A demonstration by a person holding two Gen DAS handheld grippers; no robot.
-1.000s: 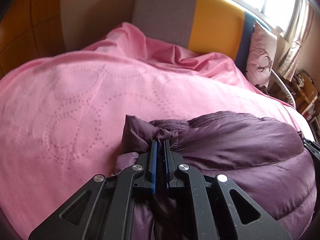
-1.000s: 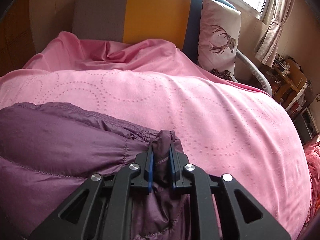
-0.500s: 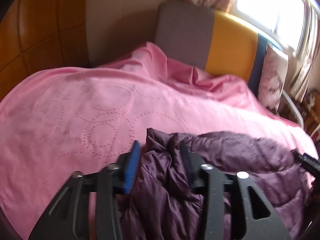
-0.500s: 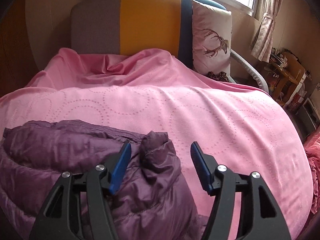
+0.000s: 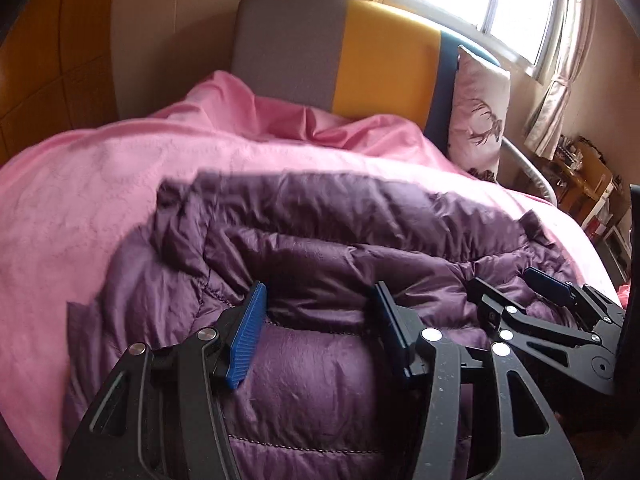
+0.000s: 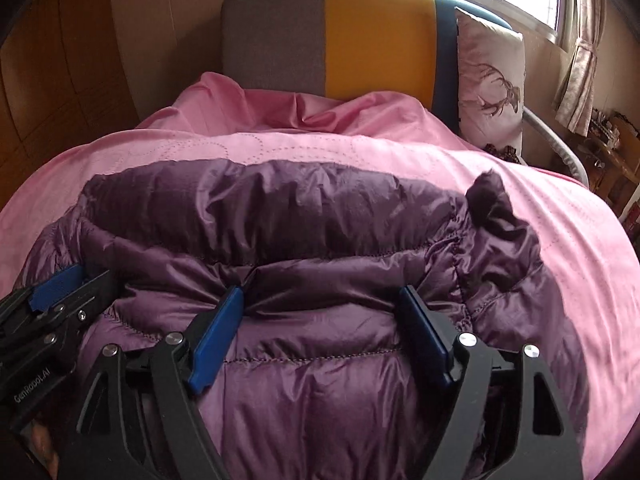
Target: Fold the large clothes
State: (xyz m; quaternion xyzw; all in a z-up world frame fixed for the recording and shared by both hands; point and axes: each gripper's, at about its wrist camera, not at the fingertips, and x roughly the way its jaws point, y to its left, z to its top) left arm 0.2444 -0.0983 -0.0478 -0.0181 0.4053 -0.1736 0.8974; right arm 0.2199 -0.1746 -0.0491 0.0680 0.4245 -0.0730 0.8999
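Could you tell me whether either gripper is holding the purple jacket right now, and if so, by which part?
Nothing is held. The left gripper is open and the right gripper is opening, both above the folded purple jacket, pads clear of the fabric.

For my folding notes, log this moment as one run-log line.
stage: fold laid down | purple down jacket: folded on pink bedspread | left gripper: open, empty | right gripper: opening, empty

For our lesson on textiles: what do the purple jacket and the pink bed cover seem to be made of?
Purple jacket: probably thin nylon or polyester shell with padded filling; it has a slight sheen, fine crinkles and puffy stitched channels.
Pink bed cover: likely soft matte cotton or microfibre, quilted; dotted stitched circles show on it.
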